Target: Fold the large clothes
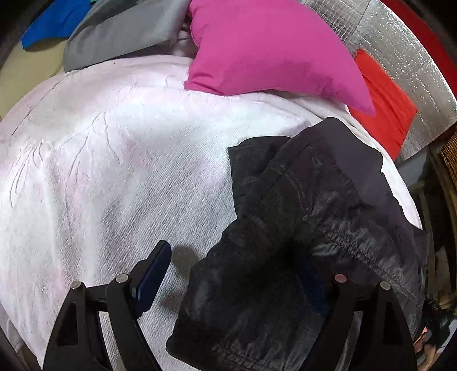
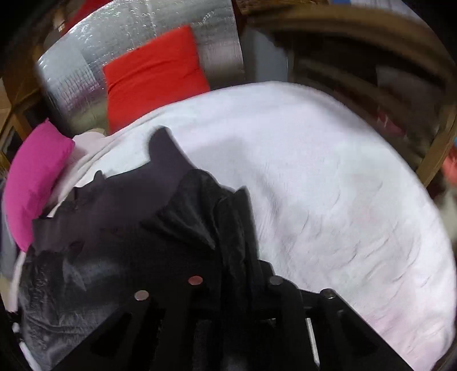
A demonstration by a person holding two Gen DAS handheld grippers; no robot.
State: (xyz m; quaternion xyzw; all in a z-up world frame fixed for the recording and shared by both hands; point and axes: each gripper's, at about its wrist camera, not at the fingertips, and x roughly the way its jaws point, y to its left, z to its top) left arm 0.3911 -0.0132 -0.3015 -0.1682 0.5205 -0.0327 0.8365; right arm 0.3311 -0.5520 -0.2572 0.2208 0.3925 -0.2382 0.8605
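A crumpled black shiny garment (image 1: 300,199) with stitched seams and an elastic hem lies on the white fleecy bed cover (image 1: 114,157). My left gripper (image 1: 234,279) stands open and wide. Its left finger (image 1: 154,274) is over bare cover, and its right finger is mostly hidden under the garment's near edge. In the right wrist view the same black garment (image 2: 128,228) is bunched at the lower left. A raised fold of it runs up between the fingers of my right gripper (image 2: 234,274), which is shut on the cloth.
A pink pillow (image 1: 271,48) and a red pillow (image 1: 382,105) lean at the head of the bed against a silver foil panel (image 1: 400,42). A grey cushion (image 1: 120,31) and a blue cloth (image 1: 54,22) lie at the far left. Wooden furniture (image 2: 371,57) stands beyond the bed's right edge.
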